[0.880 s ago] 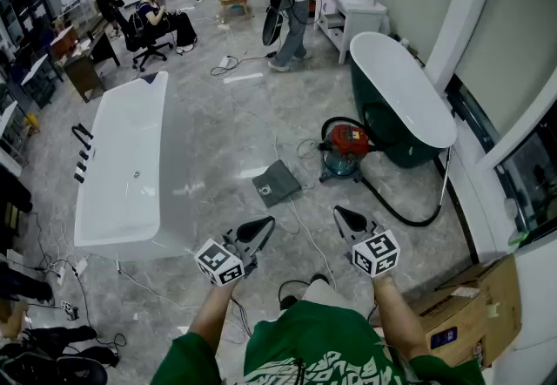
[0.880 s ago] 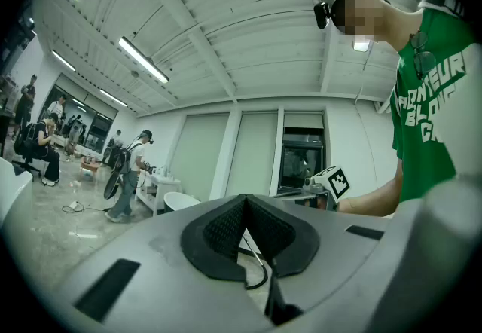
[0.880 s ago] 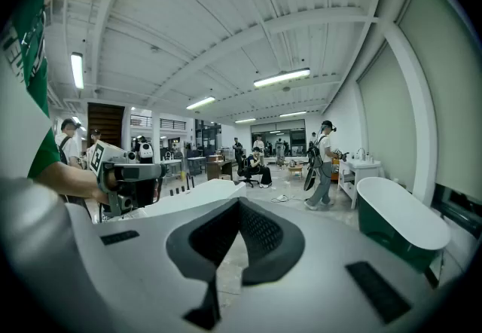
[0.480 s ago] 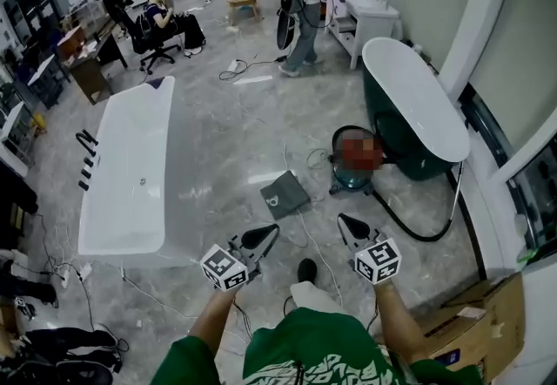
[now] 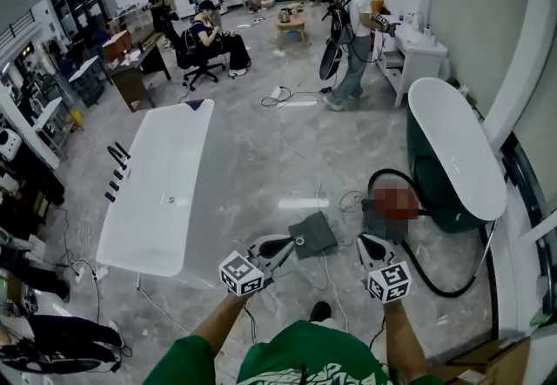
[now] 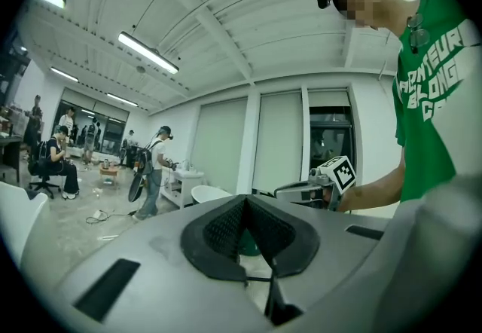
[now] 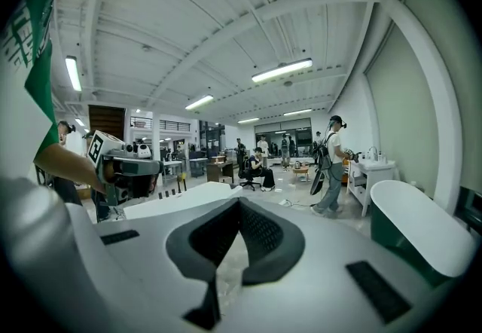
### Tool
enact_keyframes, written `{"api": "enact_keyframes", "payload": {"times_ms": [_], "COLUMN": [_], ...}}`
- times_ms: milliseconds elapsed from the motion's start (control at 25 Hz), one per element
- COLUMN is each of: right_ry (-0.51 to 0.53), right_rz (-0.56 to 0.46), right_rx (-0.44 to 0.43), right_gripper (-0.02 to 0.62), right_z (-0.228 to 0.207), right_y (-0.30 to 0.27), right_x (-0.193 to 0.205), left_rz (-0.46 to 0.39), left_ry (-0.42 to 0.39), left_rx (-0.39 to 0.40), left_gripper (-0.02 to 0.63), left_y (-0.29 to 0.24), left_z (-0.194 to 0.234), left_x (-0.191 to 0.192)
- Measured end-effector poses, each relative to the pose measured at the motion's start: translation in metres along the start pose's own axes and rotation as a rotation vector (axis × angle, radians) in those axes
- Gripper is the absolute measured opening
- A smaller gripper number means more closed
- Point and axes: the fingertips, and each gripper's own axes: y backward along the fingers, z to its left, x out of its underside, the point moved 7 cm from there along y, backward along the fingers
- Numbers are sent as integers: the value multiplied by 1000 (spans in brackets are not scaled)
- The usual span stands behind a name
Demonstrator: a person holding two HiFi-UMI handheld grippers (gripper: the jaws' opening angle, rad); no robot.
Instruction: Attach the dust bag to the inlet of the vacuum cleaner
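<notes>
Both jaws closed, nothing in them. Open left gripper (image 5: pixel 285 245) and take bag (image 5: pixel 315 233) by its edge. Right gripper (image 5: pixel 369 243) should steady vacuum (image 5: pixel 388 206).

Dust bag (image 5: pixel 312 235): flat, grey, roughly square; pale round ring at the corner farthest from the bathtub (image 5: pixel 457 157). Lies flat on the marbled floor (image 5: pixel 261 157), detached, on the vacuum cleaner's side away from the bathtub, near it but not touching.

Vacuum cleaner (image 5: pixel 389 205): canister type, upright, body mostly blurred, reddish. Stands just beside the bathtub's dark green wall, towards its near end. Black hose (image 5: pixel 442 293): arches over the canister and loops across the floor along the bathtub's near end.
</notes>
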Motion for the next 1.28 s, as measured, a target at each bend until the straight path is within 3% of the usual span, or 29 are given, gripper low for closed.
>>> {"api": "enact_keyframes", "payload": {"times_ms": [240,560,1280], "right_ry": [8,27,-5], "right_rz": [15,56,101], "right_rx": [-37,-63,69], "right_gripper": [8,8,8], "right_z": [-40,-57,-58], "right_y": [-49,-107,-272], "right_x": [-11,-17,-51], "left_rz": [4,2,20], "left_ry": [29,47,69], "left_rx": [-38,-51,91], "left_gripper": [3,3,3], "left_y": [-33,-51,-73], "left_z": [37,92,293], "left_x": [2,11,8]}}
